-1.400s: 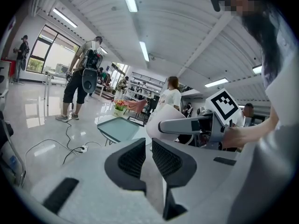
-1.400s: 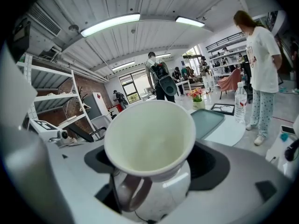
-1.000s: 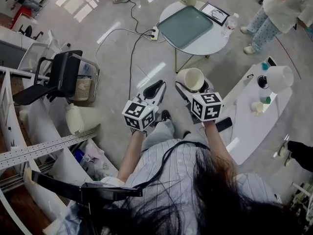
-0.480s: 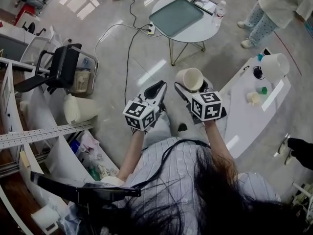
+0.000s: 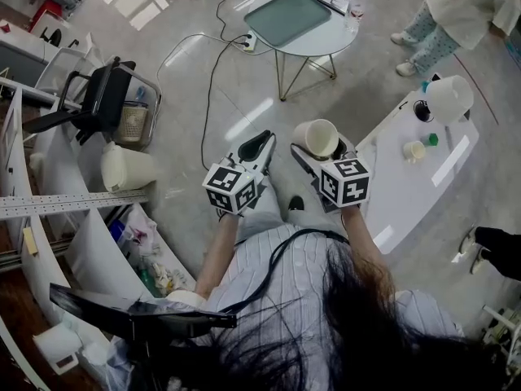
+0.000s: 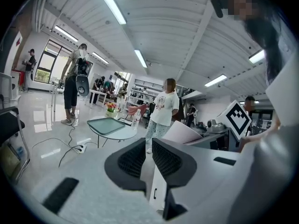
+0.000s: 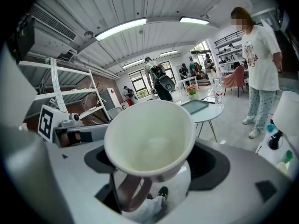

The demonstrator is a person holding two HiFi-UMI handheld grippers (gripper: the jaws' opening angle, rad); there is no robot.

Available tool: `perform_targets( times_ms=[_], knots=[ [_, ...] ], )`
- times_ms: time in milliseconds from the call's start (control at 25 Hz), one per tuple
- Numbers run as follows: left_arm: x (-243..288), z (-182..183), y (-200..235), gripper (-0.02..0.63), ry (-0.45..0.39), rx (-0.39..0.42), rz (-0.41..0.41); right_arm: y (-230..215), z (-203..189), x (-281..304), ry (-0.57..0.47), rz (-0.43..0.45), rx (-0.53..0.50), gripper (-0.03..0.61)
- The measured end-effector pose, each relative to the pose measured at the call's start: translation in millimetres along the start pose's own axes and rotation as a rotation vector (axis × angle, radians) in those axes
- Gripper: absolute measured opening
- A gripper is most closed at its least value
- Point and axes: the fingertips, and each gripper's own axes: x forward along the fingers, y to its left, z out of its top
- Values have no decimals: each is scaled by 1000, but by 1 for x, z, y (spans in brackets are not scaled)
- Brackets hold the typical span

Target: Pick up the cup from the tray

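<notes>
White cup (image 5: pixel 317 136) is held clear of every surface in the right gripper (image 5: pixel 321 148). The right gripper view shows the jaws closed against the cup's (image 7: pixel 149 141) lower body, with its mouth tipped toward the camera. The inside looks empty. Left gripper (image 5: pixel 256 148) is carried alongside, jaws drawn in to a thin slit with nothing between them.

Change over the last second:
- Round table (image 5: pixel 330 41) and the grey-green tray (image 5: pixel 286 17) on it have slid toward the top edge of the head view.
- White counter (image 5: pixel 407 187) at right has shifted upward too.
- Grippers and cup keep the same spot in front of the body.

Reading: the carrier is backing away from the table with the cup in hand. The tray now lies bare and well apart from the cup. Judgement: the pick-up looks done, and only carrying is left.

Writing: none legible. The marker cubes bear black-and-white square patterns, no letters. The reddish print on a bystander's (image 5: pixel 468 2) shirt and the label on the bottle (image 5: pixel 356 5) are too small to read.
</notes>
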Motion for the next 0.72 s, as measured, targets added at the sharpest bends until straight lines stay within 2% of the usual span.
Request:
perform_targets(
  times_ms=[320, 720],
  knots=[
    [-13, -18, -27, 28, 11, 11, -11, 12, -43, -38, 30, 8, 10, 417],
    [-18, -27, -49, 28, 22, 32, -18, 17, -50, -57, 12, 22, 8, 417]
  ],
)
